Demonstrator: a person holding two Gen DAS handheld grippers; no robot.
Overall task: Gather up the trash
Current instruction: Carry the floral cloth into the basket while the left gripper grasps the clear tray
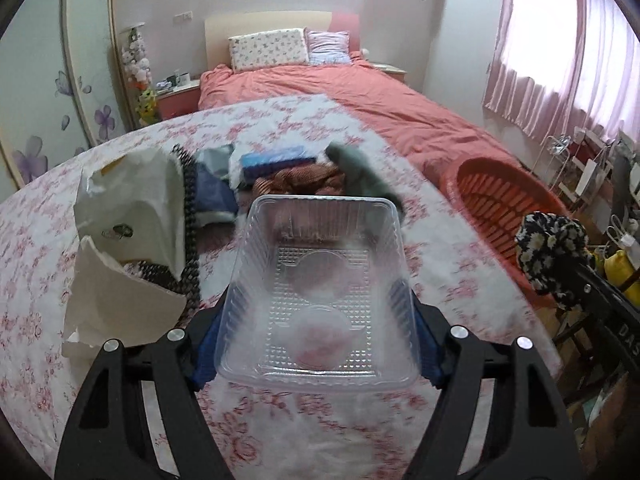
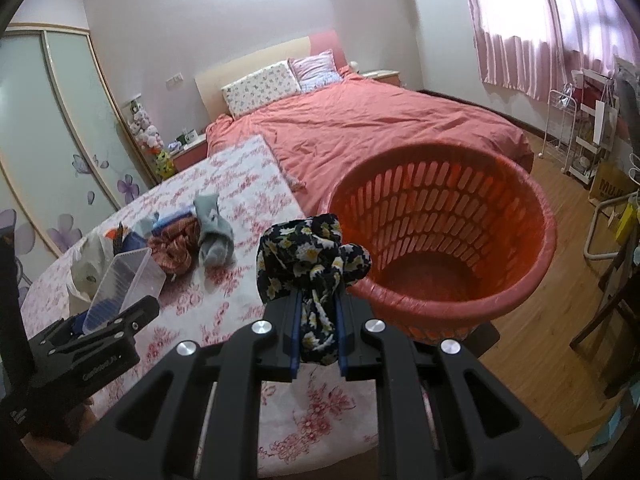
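Note:
My left gripper (image 1: 320, 340) is shut on a clear plastic tray (image 1: 320, 288) and holds it above the floral sheet; the tray also shows in the right wrist view (image 2: 124, 284). A torn white plastic bag (image 1: 128, 232) lies just left of the tray. My right gripper (image 2: 318, 336) is shut on a black floral cloth (image 2: 312, 256), held beside the rim of the red basket (image 2: 440, 240). That cloth also shows in the left wrist view (image 1: 552, 252).
A pile of clothes lies on the floral sheet (image 2: 240, 184): a brown patterned cloth (image 2: 176, 248), grey socks (image 2: 214, 232) and a blue item (image 1: 276, 160). Behind is a bed with a pink cover (image 2: 380, 120). Shelves and bags (image 2: 592, 144) stand right on the wood floor.

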